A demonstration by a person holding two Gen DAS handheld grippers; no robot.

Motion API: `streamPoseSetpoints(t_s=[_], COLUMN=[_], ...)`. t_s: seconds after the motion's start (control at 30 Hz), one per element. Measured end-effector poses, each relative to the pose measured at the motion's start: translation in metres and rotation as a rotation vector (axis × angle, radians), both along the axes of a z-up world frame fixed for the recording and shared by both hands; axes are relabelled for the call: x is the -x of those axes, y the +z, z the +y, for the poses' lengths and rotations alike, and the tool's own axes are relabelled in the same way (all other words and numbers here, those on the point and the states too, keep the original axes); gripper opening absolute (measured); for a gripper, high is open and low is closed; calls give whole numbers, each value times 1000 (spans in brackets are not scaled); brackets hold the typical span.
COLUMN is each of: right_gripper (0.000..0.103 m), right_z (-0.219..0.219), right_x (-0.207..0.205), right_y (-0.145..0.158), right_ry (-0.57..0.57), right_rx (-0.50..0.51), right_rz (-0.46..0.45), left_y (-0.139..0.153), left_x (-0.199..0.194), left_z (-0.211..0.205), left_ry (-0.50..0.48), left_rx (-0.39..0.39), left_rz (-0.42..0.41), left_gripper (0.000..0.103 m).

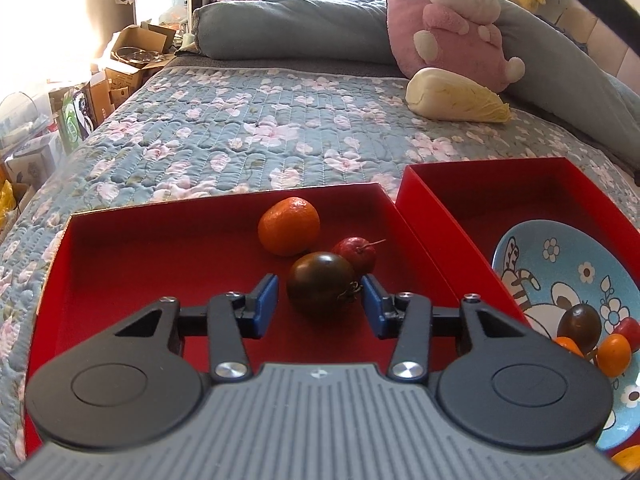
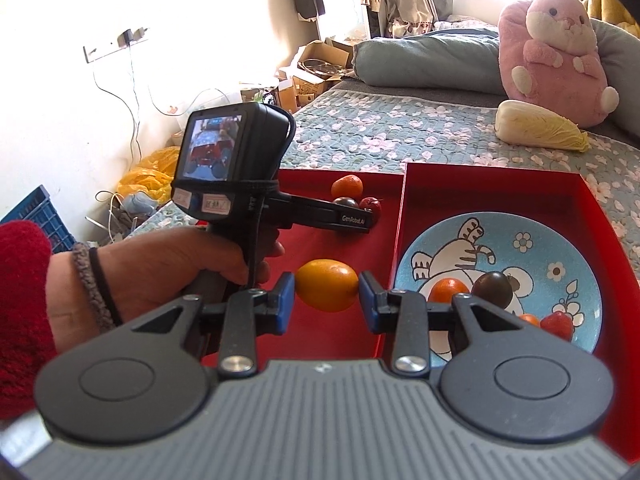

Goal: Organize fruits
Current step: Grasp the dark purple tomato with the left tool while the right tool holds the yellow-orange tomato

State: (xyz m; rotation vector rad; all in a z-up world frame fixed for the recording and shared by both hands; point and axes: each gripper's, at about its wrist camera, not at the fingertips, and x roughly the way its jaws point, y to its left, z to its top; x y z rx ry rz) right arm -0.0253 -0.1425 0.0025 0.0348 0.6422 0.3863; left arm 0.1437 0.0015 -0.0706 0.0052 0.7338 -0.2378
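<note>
Two red trays lie side by side on the bed. The left tray (image 1: 120, 240) holds an orange mandarin (image 1: 289, 226), a small red fruit (image 1: 356, 254) and a dark tomato (image 1: 322, 288). My left gripper (image 1: 320, 306) is open, its blue pads on either side of the dark tomato with gaps. The right tray (image 2: 500, 192) holds a blue cartoon plate (image 2: 520, 248) with several small fruits (image 2: 492, 288). My right gripper (image 2: 327, 300) has its pads against a yellow-orange fruit (image 2: 327, 290) over the left tray. The left gripper also shows in the right wrist view (image 2: 360, 220).
A pink plush toy (image 1: 460, 24) and a napa cabbage (image 1: 456, 96) lie at the back right of the floral quilt (image 1: 260, 128). Grey pillows (image 1: 292, 28) lie at the headboard. Cardboard boxes (image 1: 132, 60) stand on the floor to the left.
</note>
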Motion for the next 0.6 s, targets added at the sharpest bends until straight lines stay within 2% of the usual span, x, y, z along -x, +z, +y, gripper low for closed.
streamPoseSetpoints(t_s=[0.17,0.6], right_gripper=[38,38], right_z=[-2,-1], right_x=[4,19], right_y=[2,4], right_ry=[-9,0], right_rx=[-1,3], right_rz=[-6,-21], left_y=[1,18], left_x=[5,41], left_z=[1,23], left_ry=[8,87], left_rx=[5,8], left_rz=[8,19], left_gripper=[45,44])
